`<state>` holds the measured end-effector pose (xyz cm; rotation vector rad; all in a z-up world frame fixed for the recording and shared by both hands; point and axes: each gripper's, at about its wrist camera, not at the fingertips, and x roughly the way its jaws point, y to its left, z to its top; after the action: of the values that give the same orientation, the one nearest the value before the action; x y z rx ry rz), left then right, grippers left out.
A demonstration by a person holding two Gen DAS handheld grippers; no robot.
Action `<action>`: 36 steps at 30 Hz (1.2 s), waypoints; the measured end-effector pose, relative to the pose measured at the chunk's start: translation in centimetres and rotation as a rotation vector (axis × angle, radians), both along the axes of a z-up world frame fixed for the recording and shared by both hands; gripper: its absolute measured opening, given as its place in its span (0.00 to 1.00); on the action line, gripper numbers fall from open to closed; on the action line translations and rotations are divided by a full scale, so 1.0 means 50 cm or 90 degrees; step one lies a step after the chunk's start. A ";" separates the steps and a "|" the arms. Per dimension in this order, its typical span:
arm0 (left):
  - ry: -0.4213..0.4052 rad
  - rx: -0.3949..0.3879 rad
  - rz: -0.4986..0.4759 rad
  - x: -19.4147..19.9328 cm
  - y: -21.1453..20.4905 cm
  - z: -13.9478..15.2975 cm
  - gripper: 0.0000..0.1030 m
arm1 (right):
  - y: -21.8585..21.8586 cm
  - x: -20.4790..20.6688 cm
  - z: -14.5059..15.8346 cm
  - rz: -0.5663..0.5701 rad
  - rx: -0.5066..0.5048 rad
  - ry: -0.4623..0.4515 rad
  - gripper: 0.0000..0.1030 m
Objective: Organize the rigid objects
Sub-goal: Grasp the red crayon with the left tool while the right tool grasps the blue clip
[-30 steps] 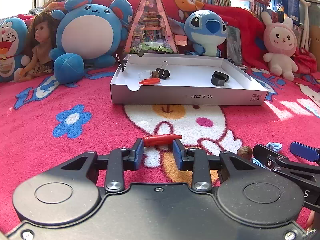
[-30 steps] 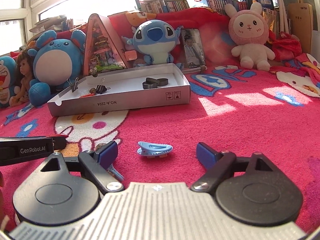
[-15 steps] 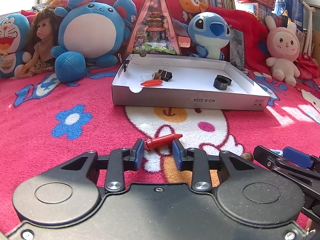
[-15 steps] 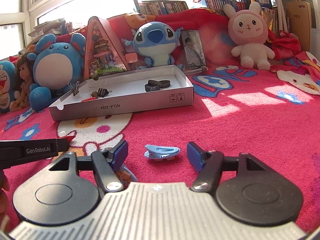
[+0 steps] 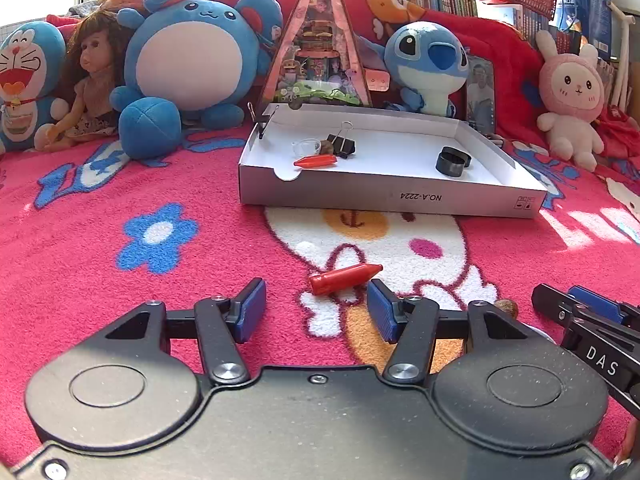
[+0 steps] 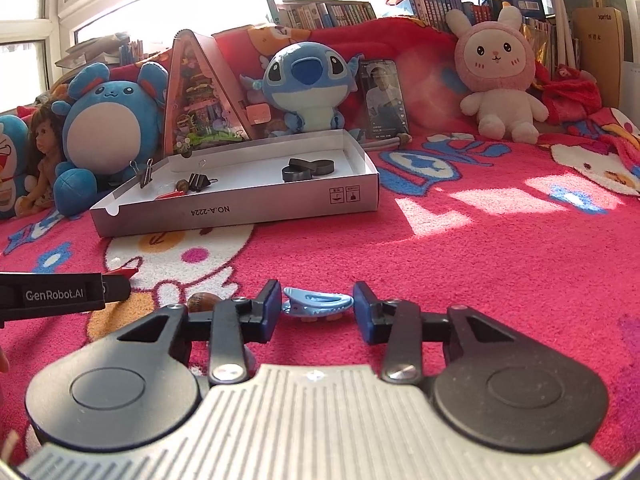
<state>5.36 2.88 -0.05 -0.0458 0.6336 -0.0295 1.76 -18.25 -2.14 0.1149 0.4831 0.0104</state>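
Observation:
A red crayon (image 5: 345,278) lies loose on the pink blanket, just ahead of my left gripper (image 5: 316,304). That gripper's jaws are opening and neither pad touches the crayon. In the right wrist view a light blue hair clip (image 6: 318,303) lies crosswise between the pads of my right gripper (image 6: 316,292). Its jaws are closing, and both pads meet the clip's ends. A white cardboard box (image 5: 400,196) stands farther back. It holds another red crayon (image 5: 315,161), a black binder clip (image 5: 342,145) and black rings (image 5: 452,160).
A brown nut (image 5: 506,306) lies on the blanket between the two grippers. Plush toys, a doll and a triangular display case (image 5: 320,48) line the back behind the box. Shelves with books stand beyond them. Open blanket lies to the right of the box (image 6: 480,240).
My left gripper's jaws have spread apart and let go of the red crayon, which now rests on the blanket. My right gripper's jaws have closed in from wide apart onto the blue hair clip.

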 end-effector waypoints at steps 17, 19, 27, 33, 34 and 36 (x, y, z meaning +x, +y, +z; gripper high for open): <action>-0.002 0.019 0.033 0.016 0.046 0.002 0.54 | -0.004 0.000 0.000 -0.004 0.002 -0.001 0.43; -0.004 0.008 0.020 0.010 0.044 0.004 0.55 | -0.004 -0.001 0.000 -0.004 0.002 -0.002 0.43; -0.036 0.030 -0.031 -0.003 -0.002 0.004 0.73 | -0.003 0.000 0.001 -0.002 -0.005 -0.003 0.43; -0.034 0.035 -0.059 0.007 -0.025 -0.001 0.73 | -0.003 0.000 0.001 -0.001 -0.008 -0.003 0.44; -0.030 0.032 -0.064 0.010 -0.026 -0.003 0.68 | -0.003 0.000 0.002 -0.001 -0.009 -0.003 0.44; -0.011 0.012 -0.069 0.017 -0.024 -0.008 0.48 | -0.003 0.000 0.001 -0.001 -0.009 -0.003 0.44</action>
<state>6.22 1.68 -0.47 0.0072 0.6182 -0.1291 1.79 -18.39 -2.08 0.1018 0.4778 0.0064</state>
